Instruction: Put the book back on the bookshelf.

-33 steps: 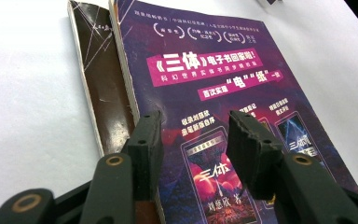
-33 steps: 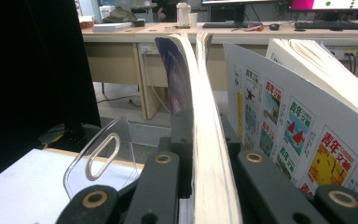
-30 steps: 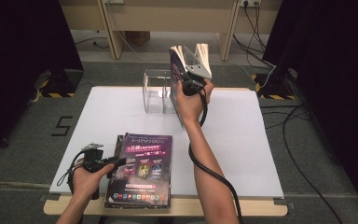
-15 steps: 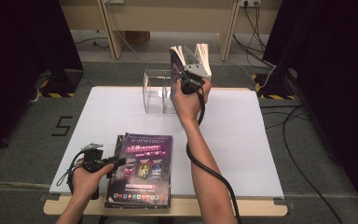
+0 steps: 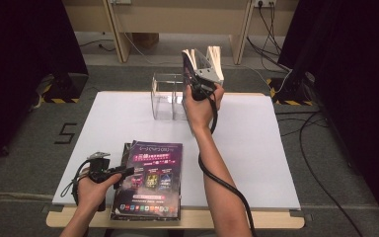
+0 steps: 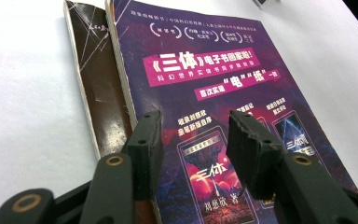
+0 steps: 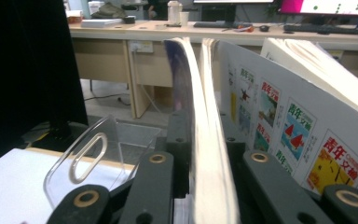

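Observation:
My right gripper (image 5: 198, 81) is raised over the back of the table, shut on the edge of an upright magazine (image 5: 201, 60). Its pages (image 7: 204, 154) stand between the jaws, and a white cover (image 7: 284, 126) with small printed pictures fans out to the right. A clear acrylic holder (image 5: 166, 96) stands just below and to the left of it, its handle cut-out (image 7: 87, 157) close to the jaws. My left gripper (image 5: 125, 171) is open, low over a purple magazine (image 6: 205, 74) lying flat at the front edge. A dark brown book (image 6: 98, 93) lies under that magazine.
The white tabletop (image 5: 256, 143) is bare to the right of the arm. Wooden desk legs (image 5: 118, 29) stand behind the table. Cables (image 5: 321, 148) run over the grey floor at the right. Black curtains hang on both sides.
The right forearm has shifted slightly, with the magazine held in the same place above the holder. The left gripper has not moved.

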Demonstrator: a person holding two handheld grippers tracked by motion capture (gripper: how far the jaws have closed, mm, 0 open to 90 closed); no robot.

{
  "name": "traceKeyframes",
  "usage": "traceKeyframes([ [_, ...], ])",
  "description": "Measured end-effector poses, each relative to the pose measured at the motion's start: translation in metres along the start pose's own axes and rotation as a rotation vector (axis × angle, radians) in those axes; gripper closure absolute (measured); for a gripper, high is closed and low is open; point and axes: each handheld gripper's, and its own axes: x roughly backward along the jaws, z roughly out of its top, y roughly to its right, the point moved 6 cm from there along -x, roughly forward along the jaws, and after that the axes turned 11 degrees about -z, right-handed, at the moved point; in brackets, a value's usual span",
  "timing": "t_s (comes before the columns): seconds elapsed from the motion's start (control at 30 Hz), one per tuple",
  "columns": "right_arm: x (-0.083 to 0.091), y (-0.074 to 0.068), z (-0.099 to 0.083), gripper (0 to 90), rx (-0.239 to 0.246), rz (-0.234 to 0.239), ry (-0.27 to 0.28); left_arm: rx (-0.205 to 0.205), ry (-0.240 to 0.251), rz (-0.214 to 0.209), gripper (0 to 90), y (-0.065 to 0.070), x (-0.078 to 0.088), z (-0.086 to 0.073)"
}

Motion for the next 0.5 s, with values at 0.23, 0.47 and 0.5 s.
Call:
traceKeyframes([
  [0.23,0.0035,0.0031,-0.0027,76.7,-0.001,0.028,-0.034,-0.004,-0.002,-0.003,54.7,0.0024,-0.0006,-0.0001],
  [0.47,0.0005,0.0052,-0.0025,75.5,-0.012,0.043,-0.07,-0.004,-0.004,-0.006,54.7,0.0032,-0.0013,0.0],
  [0.5,0.0004,0.0047,-0.0019,75.5,-0.017,0.041,-0.073,-0.004,-0.003,-0.004,54.7,0.0028,-0.0012,0.0002],
])
